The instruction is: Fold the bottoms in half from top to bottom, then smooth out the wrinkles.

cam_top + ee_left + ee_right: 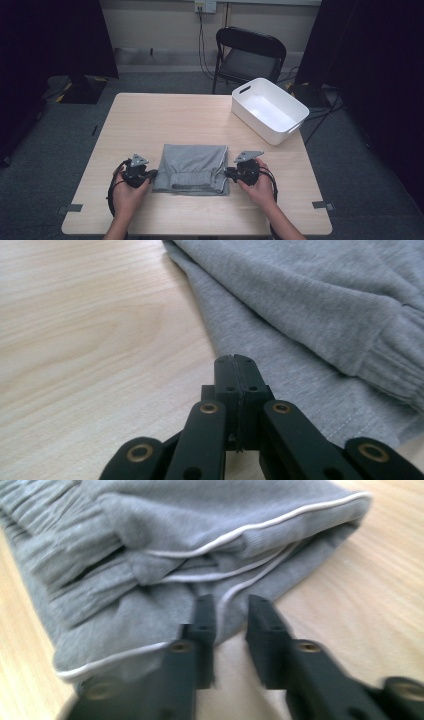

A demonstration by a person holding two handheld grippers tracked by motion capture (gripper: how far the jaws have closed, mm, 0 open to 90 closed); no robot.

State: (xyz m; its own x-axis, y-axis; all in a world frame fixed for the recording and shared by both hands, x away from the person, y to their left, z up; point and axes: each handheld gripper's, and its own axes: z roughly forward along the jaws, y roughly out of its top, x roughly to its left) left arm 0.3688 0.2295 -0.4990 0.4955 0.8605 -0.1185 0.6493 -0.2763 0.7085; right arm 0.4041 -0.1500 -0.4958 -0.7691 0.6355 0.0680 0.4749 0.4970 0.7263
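High view: folded grey garment (192, 168) is lying flat on the wooden table (165, 115), close to the near edge, roughly centred between its left and right edges. I'm holding the left gripper (150, 174) at the garment's left side and the right gripper (227, 173) at its right side, both hands resting low on the table. White plastic bin (269, 110) is sitting at the far right corner, well apart from the cloth, nothing visible inside it. Black folding chair (248, 55) is standing on the floor past the far edge.

Left gripper view: jaws are pressed fully together, tips meeting right at the garment's (310, 305) edge where it meets the bare wood; I can't tell whether any fabric is caught between them. Ribbed cuff is showing at the right.

Right gripper view, blurry: jaws are standing slightly spread with a gap between them, tips lying at the garment's (165, 555) side edge over the white piping. Pads aren't pressing on the cloth. Layers of the fold are stacking up beyond the tips.
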